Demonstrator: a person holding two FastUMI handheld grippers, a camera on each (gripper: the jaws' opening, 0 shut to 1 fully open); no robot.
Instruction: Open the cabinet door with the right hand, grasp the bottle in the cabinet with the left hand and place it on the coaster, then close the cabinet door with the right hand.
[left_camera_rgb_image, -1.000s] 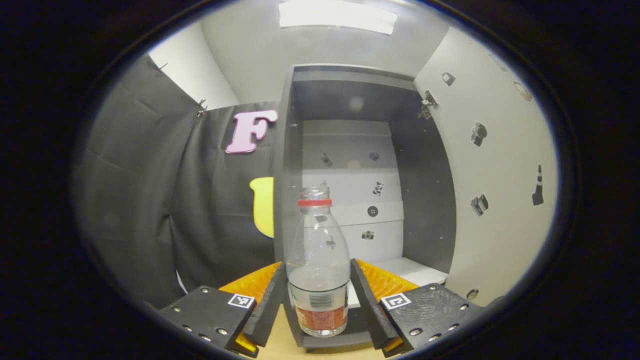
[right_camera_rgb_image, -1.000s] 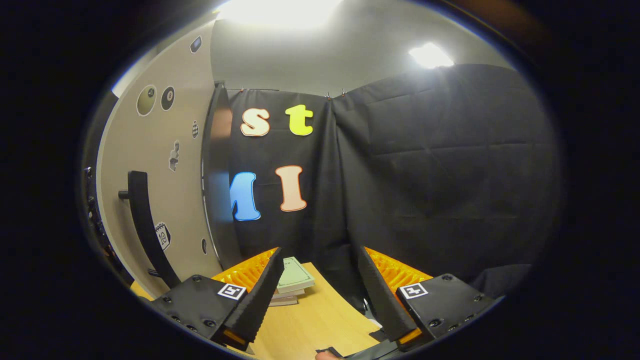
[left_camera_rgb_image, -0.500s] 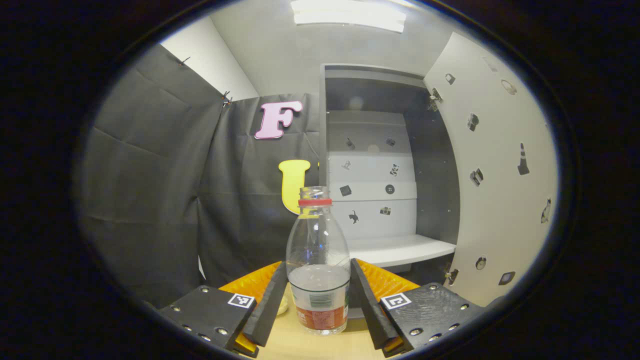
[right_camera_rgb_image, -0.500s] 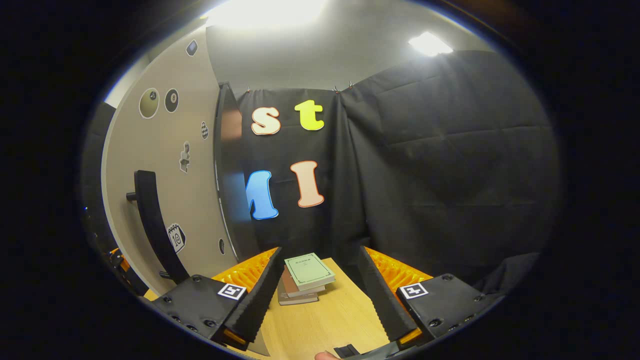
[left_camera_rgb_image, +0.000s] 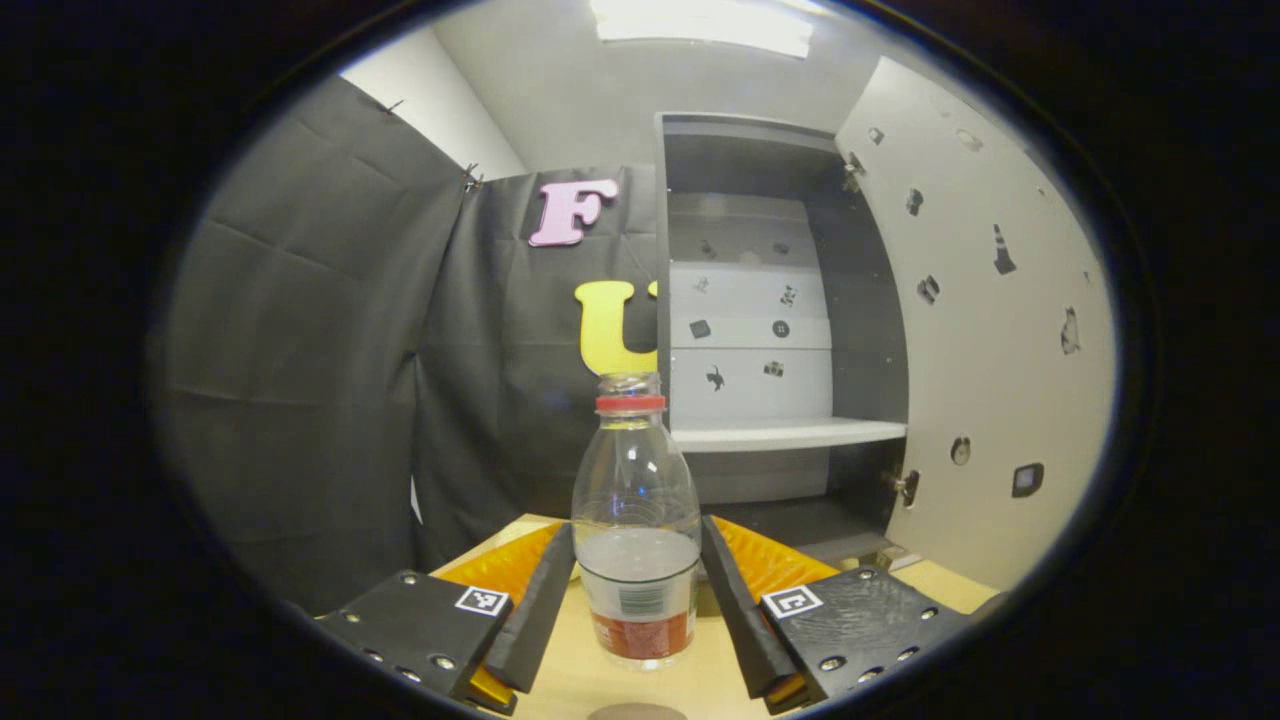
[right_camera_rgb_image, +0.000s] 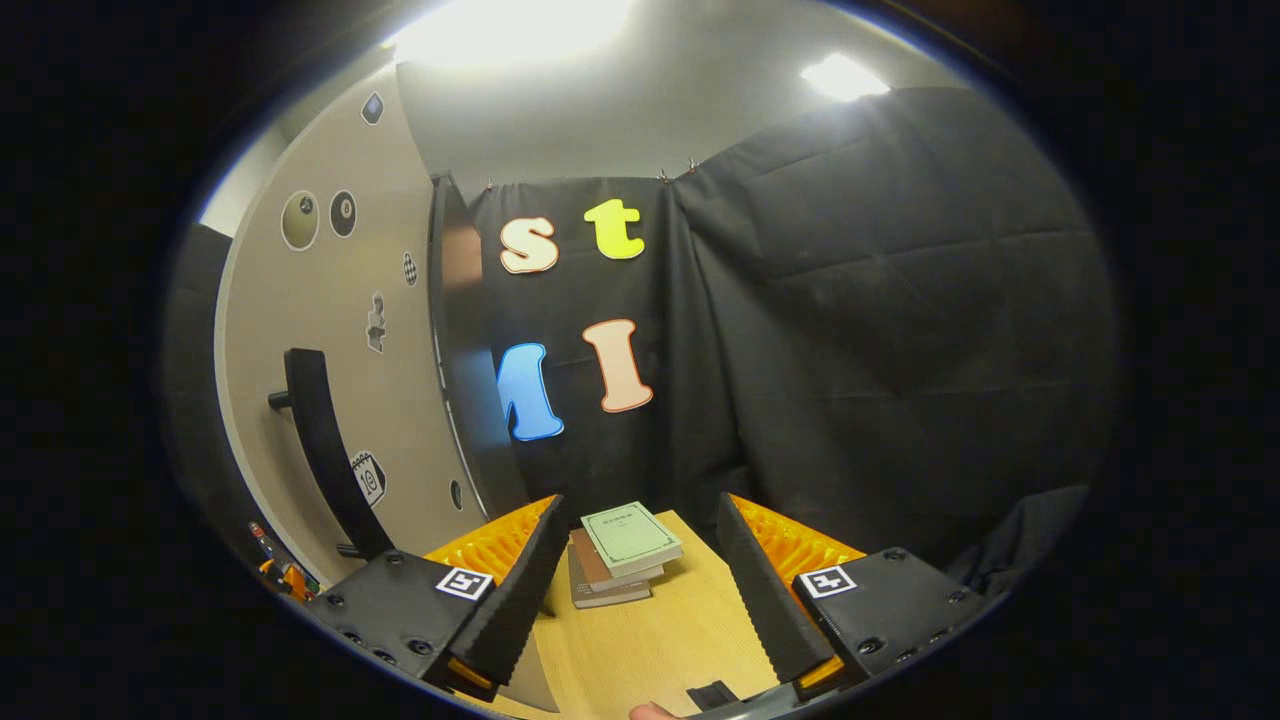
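The left gripper (left_camera_rgb_image: 636, 590) has its jaws clamped on the upright bottle (left_camera_rgb_image: 636, 530) over the worktop (left_camera_rgb_image: 600, 680), in front of the open cabinet (left_camera_rgb_image: 760, 330), while the right gripper (right_camera_rgb_image: 634, 590) hangs with jaws apart near the door (right_camera_rgb_image: 330, 380) and books (right_camera_rgb_image: 620, 560).

black cloth walls (right_camera_rgb_image: 880, 330), bright ceiling lights (left_camera_rgb_image: 700, 18), wooden table (right_camera_rgb_image: 650, 640).
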